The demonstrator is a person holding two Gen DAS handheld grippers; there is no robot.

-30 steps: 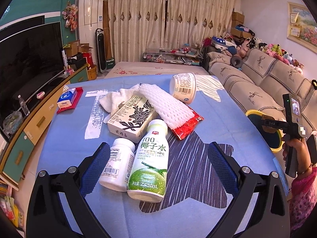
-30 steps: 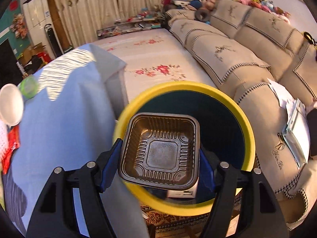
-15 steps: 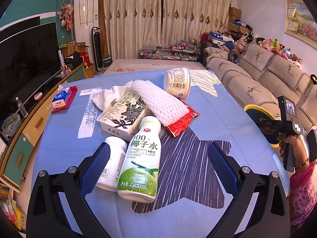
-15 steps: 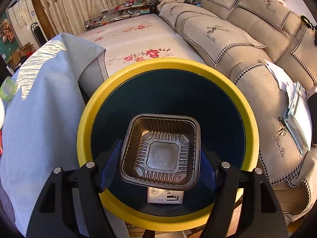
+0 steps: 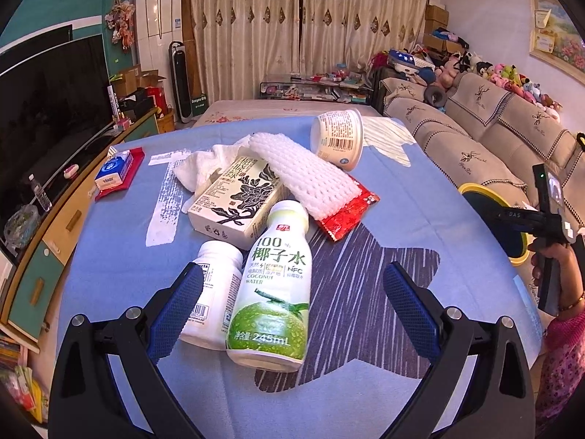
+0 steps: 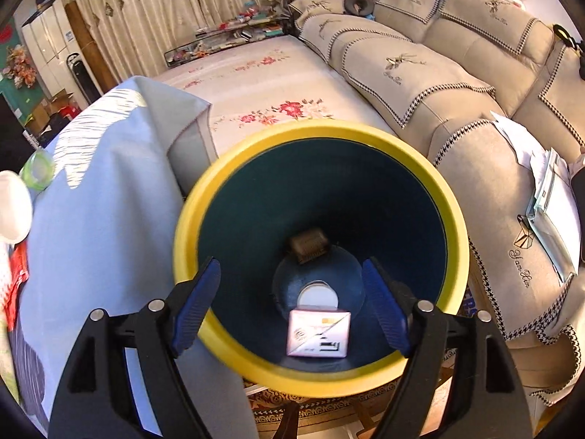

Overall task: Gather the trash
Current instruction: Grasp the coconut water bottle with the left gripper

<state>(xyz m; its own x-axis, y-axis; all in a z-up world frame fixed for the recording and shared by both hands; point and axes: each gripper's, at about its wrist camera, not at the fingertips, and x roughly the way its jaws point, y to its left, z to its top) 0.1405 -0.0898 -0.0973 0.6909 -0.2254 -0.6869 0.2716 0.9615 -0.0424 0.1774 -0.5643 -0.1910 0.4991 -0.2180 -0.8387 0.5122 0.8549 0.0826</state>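
My right gripper [image 6: 291, 300] hangs over the yellow-rimmed dark bin [image 6: 453, 219], jaws opening with nothing between them. The brown plastic tray [image 6: 308, 246] lies deep inside the bin, beside a small white box [image 6: 317, 333] and a round lid [image 6: 317, 295]. My left gripper [image 5: 292, 311] stands open above the blue tablecloth, its fingers either side of a coconut water bottle [image 5: 272, 292] and a white pill bottle [image 5: 214, 300], touching neither. Behind them lie a printed carton [image 5: 237, 197], white foam netting [image 5: 303, 175], a red wrapper [image 5: 347, 212], a paper cup [image 5: 338, 139] and a white cloth [image 5: 204, 168].
A beige sofa [image 6: 457, 84] runs along the right, with papers [image 6: 552, 197] on its arm. A tissue pack on a red mat [image 5: 117, 172] sits at the table's left edge, by a TV cabinet [image 5: 47, 241]. A person's hand [image 5: 552, 267] holds the right gripper's handle.
The right gripper's jaws have opened and the brown tray has dropped from them into the bin. The left gripper has barely moved over the bottles.
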